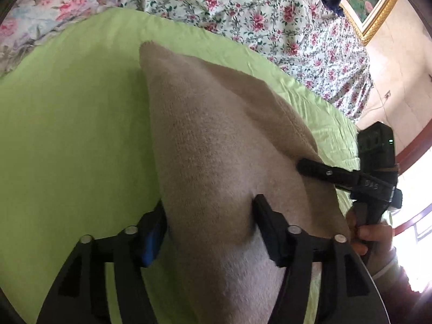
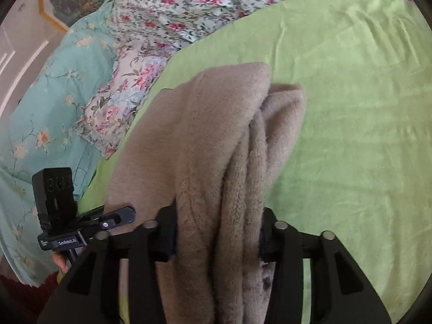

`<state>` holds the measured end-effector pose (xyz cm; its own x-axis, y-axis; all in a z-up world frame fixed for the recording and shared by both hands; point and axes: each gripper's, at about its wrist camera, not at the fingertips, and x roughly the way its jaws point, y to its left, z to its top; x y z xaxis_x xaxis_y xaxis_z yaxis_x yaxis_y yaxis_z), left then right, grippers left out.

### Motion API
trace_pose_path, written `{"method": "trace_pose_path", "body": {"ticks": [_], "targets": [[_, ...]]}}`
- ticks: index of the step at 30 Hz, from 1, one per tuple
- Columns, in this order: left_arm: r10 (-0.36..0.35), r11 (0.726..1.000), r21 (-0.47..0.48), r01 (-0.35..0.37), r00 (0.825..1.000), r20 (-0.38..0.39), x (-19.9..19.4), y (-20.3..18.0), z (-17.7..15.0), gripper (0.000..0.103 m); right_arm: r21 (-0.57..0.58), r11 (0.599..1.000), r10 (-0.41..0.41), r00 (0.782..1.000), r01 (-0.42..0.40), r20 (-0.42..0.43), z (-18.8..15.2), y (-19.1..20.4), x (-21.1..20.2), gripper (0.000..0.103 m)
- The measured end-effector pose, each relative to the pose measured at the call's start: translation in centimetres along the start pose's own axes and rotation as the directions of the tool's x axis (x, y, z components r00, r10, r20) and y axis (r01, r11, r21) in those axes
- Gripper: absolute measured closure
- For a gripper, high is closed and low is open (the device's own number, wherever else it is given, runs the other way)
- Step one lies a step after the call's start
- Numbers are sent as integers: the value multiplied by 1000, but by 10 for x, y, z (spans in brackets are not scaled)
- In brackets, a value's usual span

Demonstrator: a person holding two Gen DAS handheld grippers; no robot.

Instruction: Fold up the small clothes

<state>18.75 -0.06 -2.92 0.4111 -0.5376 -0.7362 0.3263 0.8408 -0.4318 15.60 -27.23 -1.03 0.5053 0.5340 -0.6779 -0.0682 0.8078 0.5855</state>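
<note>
A beige fleece garment (image 1: 216, 140) lies folded on the lime green sheet (image 1: 67, 135). My left gripper (image 1: 210, 216) is shut on its near edge, the cloth bunched between the fingers. In the right wrist view the same garment (image 2: 205, 140) hangs in several thick folds, and my right gripper (image 2: 216, 232) is shut on them. The right gripper also shows in the left wrist view (image 1: 310, 166), its finger pressed into the garment's right edge. The left gripper shows in the right wrist view (image 2: 121, 216) at the garment's left edge.
A floral quilt (image 1: 270, 13) lies bunched behind the green sheet. A turquoise flowered cover (image 2: 48, 102) and a floral pillow (image 2: 121, 100) lie to the left. A gold-framed picture (image 1: 372, 2) hangs on the wall. The green sheet (image 2: 351, 108) stretches right of the garment.
</note>
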Motion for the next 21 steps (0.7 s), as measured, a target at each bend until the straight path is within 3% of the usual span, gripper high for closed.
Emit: {"method": "trace_pose_path", "body": {"ticks": [4, 7, 9, 11, 17, 21], "targets": [[52, 999, -2, -52, 997, 50, -25, 2, -7, 33, -19, 997, -73, 994, 75, 86, 1, 9, -35, 44], [103, 995, -22, -102, 990, 95, -41, 3, -10, 33, -36, 996, -79, 983, 86, 164, 7, 21, -58, 44], [136, 991, -25, -134, 985, 106, -44, 1, -10, 34, -50, 997, -48, 986, 57, 157, 13, 30, -56, 52], [155, 988, -22, -154, 983, 102, -43, 2, -11, 34, -54, 995, -80, 988, 87, 132, 16, 35, -47, 62], [138, 990, -5, -138, 988, 65, -28, -4, -14, 35, 9, 991, -133, 989, 133, 68, 15, 25, -14, 68], [132, 991, 27, -133, 990, 42, -22, -14, -14, 40, 16, 995, -104, 991, 103, 80, 17, 25, -14, 95]]}}
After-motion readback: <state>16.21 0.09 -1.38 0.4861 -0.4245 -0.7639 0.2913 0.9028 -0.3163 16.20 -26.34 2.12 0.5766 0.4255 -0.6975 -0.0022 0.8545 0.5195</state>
